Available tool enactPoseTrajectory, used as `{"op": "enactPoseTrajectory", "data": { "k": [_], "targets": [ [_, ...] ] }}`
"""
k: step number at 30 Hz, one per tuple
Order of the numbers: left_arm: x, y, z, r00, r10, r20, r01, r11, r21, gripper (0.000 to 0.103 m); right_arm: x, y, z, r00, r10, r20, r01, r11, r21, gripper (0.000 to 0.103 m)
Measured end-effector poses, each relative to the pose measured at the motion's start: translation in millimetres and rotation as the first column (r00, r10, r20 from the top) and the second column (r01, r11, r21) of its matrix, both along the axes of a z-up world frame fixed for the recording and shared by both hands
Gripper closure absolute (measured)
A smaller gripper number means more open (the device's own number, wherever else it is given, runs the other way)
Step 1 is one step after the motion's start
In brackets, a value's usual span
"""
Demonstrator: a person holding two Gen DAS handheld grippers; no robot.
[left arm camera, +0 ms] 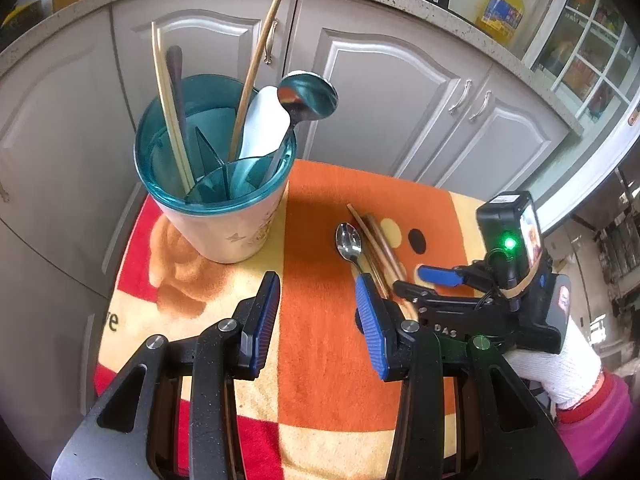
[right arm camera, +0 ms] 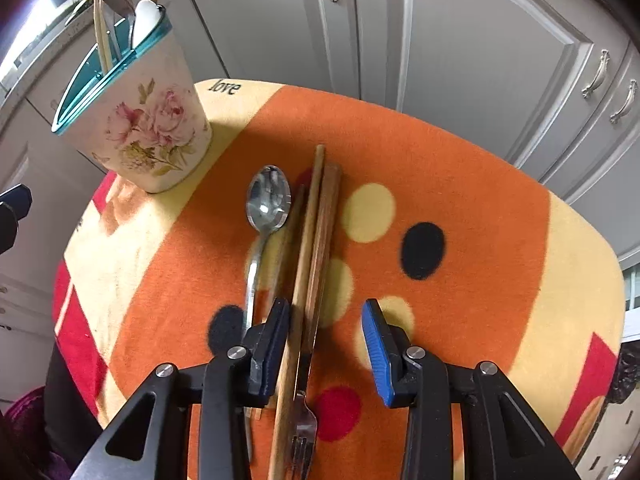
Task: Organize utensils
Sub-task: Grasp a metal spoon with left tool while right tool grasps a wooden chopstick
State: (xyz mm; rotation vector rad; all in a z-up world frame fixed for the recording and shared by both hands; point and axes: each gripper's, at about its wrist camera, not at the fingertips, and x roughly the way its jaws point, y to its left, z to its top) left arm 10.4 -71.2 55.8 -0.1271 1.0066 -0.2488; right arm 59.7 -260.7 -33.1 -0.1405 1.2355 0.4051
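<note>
Blanket (right arm camera: 440, 152) bears chopsticks (right arm camera: 316, 240) pointing toward cabinets (right arm camera: 460, 40).

An orange patterned cloth (right arm camera: 460, 168) carries the floral utensil holder (right arm camera: 148, 128); beside the holder lie a spoon (right arm camera: 268, 200), chopsticks (right arm camera: 316, 240) and a fork (right arm camera: 304, 428)

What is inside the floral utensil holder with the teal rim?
Inside the utensil holder, teal dividers separate pale chopsticks, a dark handle, a long wooden stick, a white utensil and a metal ladle. Their lower ends are hidden.
</note>
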Motion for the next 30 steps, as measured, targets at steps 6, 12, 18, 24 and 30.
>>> {"op": "enactPoseTrajectory", "data": {
  "k": [6,12,18,24,30],
  "targets": [
    [4.2,-6.3,-9.8,1.000,-0.011,-0.025,0.011,1.000,0.002,0.064,-5.7,-39.9,2.1,0.996,-0.091,-0.007,0.091,0.996,-0.017,0.068],
    [9.7,-18.8,-21.9,0.998,-0.023,-0.054,0.024,1.000,0.013,0.064,-15.3,-80.1,3.7,0.981,-0.192,-0.012,0.191,0.978,-0.080,0.068],
    [26.7,-34.9,-44.8,0.995,-0.024,-0.096,0.023,1.000,-0.003,0.064,-25.2,-93.7,30.1,0.984,-0.175,0.021,0.173,0.983,0.055,0.067],
    [43.8,-41.9,-67.0,0.992,0.005,-0.126,-0.010,0.999,-0.037,0.064,-16.8,-87.3,44.5,0.992,-0.120,0.038,0.117,0.990,0.077,0.066],
    [55.6,-48.6,-78.7,0.994,0.041,-0.097,-0.043,0.999,-0.015,0.064,1.3,-91.7,33.3,0.992,-0.122,0.036,0.119,0.990,0.075,0.066]
  ]
}}
